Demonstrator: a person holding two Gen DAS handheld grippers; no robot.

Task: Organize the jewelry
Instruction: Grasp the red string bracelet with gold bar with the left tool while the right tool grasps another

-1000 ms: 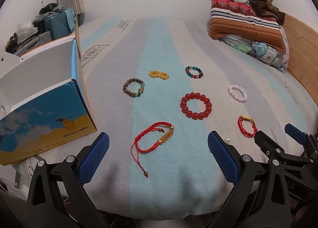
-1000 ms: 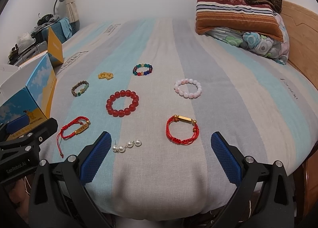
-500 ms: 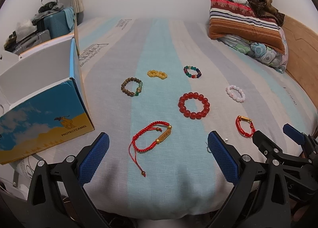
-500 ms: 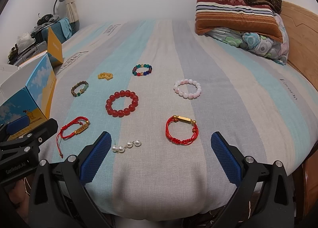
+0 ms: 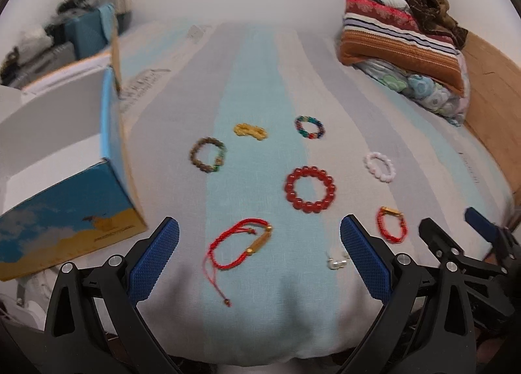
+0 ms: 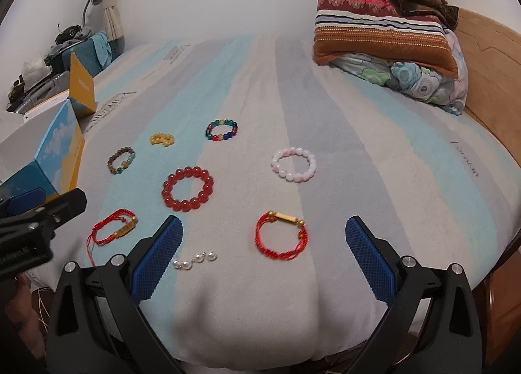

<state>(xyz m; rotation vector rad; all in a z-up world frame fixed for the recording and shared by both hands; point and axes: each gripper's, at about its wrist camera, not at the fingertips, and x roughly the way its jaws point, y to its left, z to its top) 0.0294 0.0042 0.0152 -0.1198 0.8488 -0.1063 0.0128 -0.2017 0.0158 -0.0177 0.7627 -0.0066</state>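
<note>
Several bracelets lie on the striped bed. A red cord bracelet with a gold bar (image 5: pixel 242 245) lies between the fingers of my left gripper (image 5: pixel 259 256), which is open and empty. A thicker red cord bracelet (image 6: pixel 280 238) lies between the fingers of my right gripper (image 6: pixel 263 255), also open and empty. A short pearl strand (image 6: pixel 194 260) lies by the right gripper's left finger. Farther off are a red bead bracelet (image 6: pixel 188 189), a pink one (image 6: pixel 293 164), a multicolour one (image 6: pixel 221 130), a brown one (image 6: pixel 121 160) and a yellow one (image 6: pixel 161 139).
An open blue and yellow cardboard box (image 5: pixel 65 211) stands at the bed's left edge. Folded blankets and pillows (image 6: pixel 384 38) are piled at the far right by a wooden headboard (image 6: pixel 488 80). Clutter and a lamp stand at the far left.
The left gripper has moved a little forward and left; the gold-bar cord bracelet now sits nearer between its fingers. The right gripper has barely moved. No jewelry has moved.
</note>
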